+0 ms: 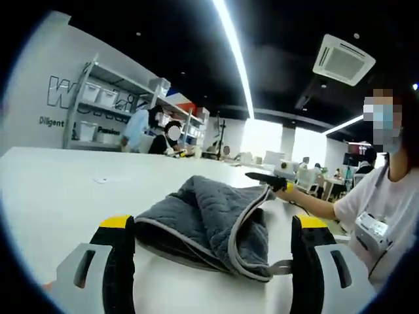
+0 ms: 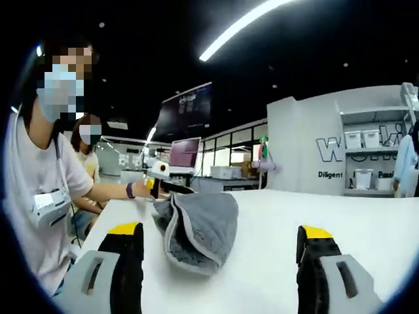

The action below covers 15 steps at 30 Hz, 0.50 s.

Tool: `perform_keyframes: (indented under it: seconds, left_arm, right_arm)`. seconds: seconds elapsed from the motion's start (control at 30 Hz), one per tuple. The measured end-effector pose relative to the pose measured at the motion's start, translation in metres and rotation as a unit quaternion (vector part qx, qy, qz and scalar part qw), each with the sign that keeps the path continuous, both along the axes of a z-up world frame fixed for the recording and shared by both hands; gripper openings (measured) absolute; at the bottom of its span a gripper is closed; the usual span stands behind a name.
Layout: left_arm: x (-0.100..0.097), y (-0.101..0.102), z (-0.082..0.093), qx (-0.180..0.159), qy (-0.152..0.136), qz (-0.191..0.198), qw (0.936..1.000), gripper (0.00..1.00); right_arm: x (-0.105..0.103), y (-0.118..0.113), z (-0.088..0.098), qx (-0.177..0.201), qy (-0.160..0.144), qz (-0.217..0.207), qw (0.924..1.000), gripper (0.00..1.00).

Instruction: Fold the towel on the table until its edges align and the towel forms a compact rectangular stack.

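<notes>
The grey towel (image 1: 209,226) lies folded over in a loose heap on the white table (image 1: 59,196), its light-trimmed edges curling at the near side. My left gripper (image 1: 213,261) is open, its jaws standing wide on either side of the towel's near edge, apart from it. In the right gripper view the towel (image 2: 200,229) sits ahead and left of centre, and my right gripper (image 2: 219,268) is open with nothing between its fingers. A person's hand (image 1: 298,196) holds a black and yellow tool (image 1: 268,180) at the towel's far raised corner; whether it pinches the cloth is unclear.
A seated person in a white shirt (image 1: 386,203) is close to the table's edge, also seen as the person (image 2: 39,190). Shelving with white bins (image 1: 111,104) stands against the wall. Bare tabletop (image 2: 340,216) stretches beside the towel.
</notes>
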<state>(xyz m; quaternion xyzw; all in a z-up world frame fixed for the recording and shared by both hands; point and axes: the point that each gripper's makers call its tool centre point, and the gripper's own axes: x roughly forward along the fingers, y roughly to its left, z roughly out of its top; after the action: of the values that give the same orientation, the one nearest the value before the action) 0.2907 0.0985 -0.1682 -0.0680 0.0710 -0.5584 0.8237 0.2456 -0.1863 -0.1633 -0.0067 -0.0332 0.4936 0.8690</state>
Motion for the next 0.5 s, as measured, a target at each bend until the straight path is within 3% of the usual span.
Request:
perform_keyframes:
  seconds: [0.1, 0.2, 0.5]
  left_arm:
    - [-0.002, -0.001, 0.001, -0.001, -0.002, -0.003, 1.0000, 0.98]
    - [-0.006, -0.005, 0.004, -0.006, -0.004, -0.008, 0.9999, 0.98]
    - [-0.012, -0.007, 0.018, -0.017, -0.026, -0.007, 0.9995, 0.98]
  right_arm:
    - [0.000, -0.003, -0.016, -0.029, 0.022, 0.004, 0.9993, 0.99]
    - [-0.006, 0.003, -0.019, -0.013, 0.054, 0.031, 0.9980, 0.99]
    - [-0.011, 0.011, -0.031, -0.063, 0.039, 0.030, 0.9968, 0.99]
